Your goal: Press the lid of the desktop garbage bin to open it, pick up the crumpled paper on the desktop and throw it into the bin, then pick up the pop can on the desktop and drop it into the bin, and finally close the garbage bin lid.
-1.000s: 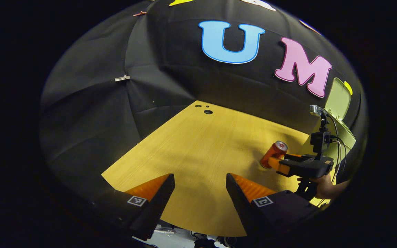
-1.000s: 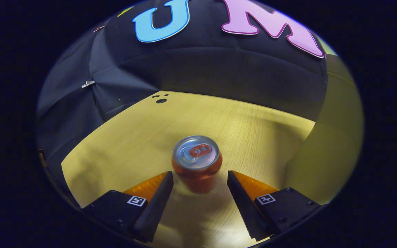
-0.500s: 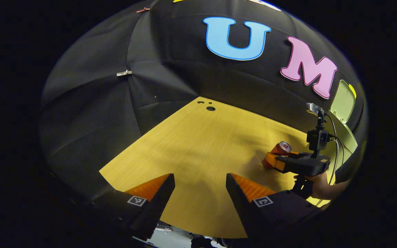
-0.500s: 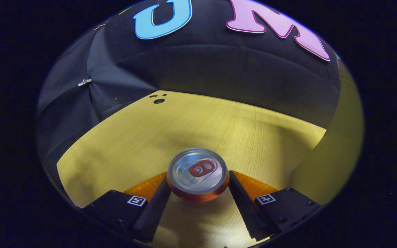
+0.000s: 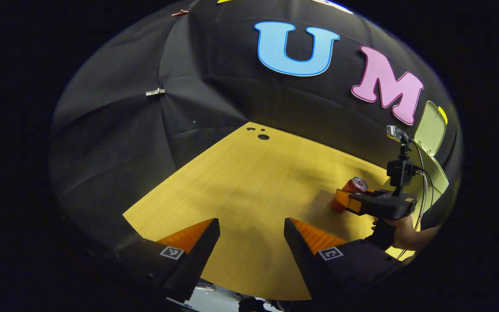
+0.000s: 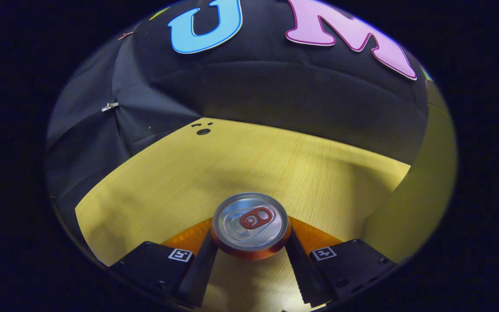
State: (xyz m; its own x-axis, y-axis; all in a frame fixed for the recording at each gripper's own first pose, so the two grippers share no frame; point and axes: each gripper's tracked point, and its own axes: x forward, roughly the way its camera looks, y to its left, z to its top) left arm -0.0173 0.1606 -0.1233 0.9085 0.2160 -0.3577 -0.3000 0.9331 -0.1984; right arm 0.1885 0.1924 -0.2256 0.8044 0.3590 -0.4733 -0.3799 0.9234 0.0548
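An orange pop can (image 6: 249, 223) with a silver top stands upright on the wooden table (image 6: 232, 164). My right gripper (image 6: 250, 229) is shut on it, one finger pressed to each side. In the left gripper view the same can (image 5: 354, 185) shows at the far right with the right gripper (image 5: 348, 203) around it, held by a hand (image 5: 401, 232). Just beyond stands the pale green bin (image 5: 435, 173) with its lid (image 5: 431, 128) raised. The bin wall (image 6: 422, 190) rises close on the right of the can. My left gripper (image 5: 251, 225) hangs open over the table's near edge, nothing between its fingers.
Small dark holes (image 5: 263, 137) mark the table's far corner. Black cloth walls close off the back and left sides. Past the table's near edge (image 5: 232, 290), cables and a pale floor show below.
The right gripper slid forward around the can and its fingers closed in until they pressed the can's sides. The left gripper barely moved.
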